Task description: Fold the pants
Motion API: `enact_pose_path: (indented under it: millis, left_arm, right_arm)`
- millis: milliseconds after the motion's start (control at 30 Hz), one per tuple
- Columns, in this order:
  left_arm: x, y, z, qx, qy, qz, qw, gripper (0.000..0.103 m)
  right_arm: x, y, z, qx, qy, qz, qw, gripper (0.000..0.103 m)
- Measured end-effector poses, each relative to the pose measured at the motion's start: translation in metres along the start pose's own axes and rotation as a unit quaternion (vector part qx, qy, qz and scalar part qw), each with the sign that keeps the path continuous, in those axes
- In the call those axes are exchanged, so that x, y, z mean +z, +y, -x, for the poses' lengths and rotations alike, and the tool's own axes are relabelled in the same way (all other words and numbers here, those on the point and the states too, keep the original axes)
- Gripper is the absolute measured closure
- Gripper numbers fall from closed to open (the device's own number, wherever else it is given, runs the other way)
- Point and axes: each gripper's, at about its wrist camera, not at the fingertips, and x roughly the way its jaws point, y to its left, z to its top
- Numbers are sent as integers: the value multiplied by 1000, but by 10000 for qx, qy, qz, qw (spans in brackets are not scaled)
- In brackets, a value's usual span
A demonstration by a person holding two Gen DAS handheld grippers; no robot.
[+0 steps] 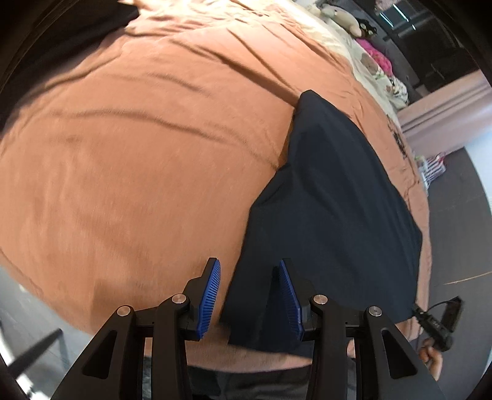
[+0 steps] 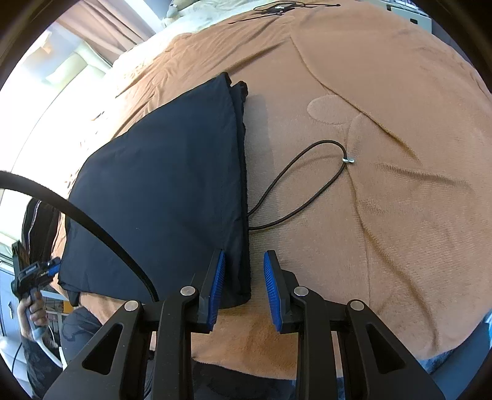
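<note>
Dark navy pants [image 1: 332, 200] lie folded flat on an orange-brown blanket [image 1: 138, 154], toward its right side in the left wrist view. My left gripper [image 1: 249, 295] is open just above the pants' near left corner, and its blue pads are not pressing the cloth. In the right wrist view the pants [image 2: 166, 190] lie left of centre. My right gripper [image 2: 244, 289] is open and straddles their near right edge, with a gap showing beside the right pad. A black drawstring [image 2: 295, 184] with a metal tip loops out onto the blanket [image 2: 399, 154].
A black cable [image 2: 92, 215] arcs over the pants' left side. A hand holds the other gripper [image 2: 33, 274] at the far left. A stuffed toy [image 1: 341, 15] and pink clothes [image 1: 378, 58] lie at the bed's far end, with dark floor [image 1: 461, 215] beyond the edge.
</note>
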Motion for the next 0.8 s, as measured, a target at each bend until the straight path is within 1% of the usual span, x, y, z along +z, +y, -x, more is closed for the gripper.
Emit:
enact_pose_path:
  millis: [33,200,300,333,433,500,533,567,600,633,667,800]
  left_arm:
    - [-3,4,1,-140,-39,56,9999,61]
    - [-11,17,3,-415,-151,345,9984,61]
    - [-13,22,0,-602,-163,549,9965,61]
    - [-15,25,-1,-720,-160,647,9952,61]
    - [-24,39,-1,-1205,-207,1052,9869,61]
    - [-29,42,-2,-1386,-244,1153,9833,61]
    - [-31,44,-2,-1488,-251,1211,9811,62]
    - [-33,45,-1,-1540,-243,1260,9797,72]
    - [-35,45,-1,-1559,-220,1294,9790,79]
    - [-38,44,-1,-1575,-189,1307,9787,88]
    - [-40,43,0,-1572,-196,1286,9790,91]
    - [-47,36,6,-1388,-314,1125,9834,91]
  right_arm:
    - [-5,0,-1,19,-16,-2,10000,79]
    - [-19,9,-5,145,-75,-78,9998,79]
    - [-26,1,5,174,-102,-80,9998,79]
    - [-27,1,5,174,-114,-62,9998,79]
    - [-33,-5,10,166,-139,-15,9998,79]
    - [-34,-8,12,183,-158,-10,9997,79]
    - [-34,-9,11,202,-163,-32,9997,79]
    - [-34,-10,11,217,-165,-46,9996,79]
    - [-35,-10,10,227,-172,-58,9996,79]
    - [-36,-10,11,233,-186,-70,9995,79]
    - [-37,-10,11,237,-198,-76,9995,79]
    - [-40,-10,11,253,-240,-121,9993,79]
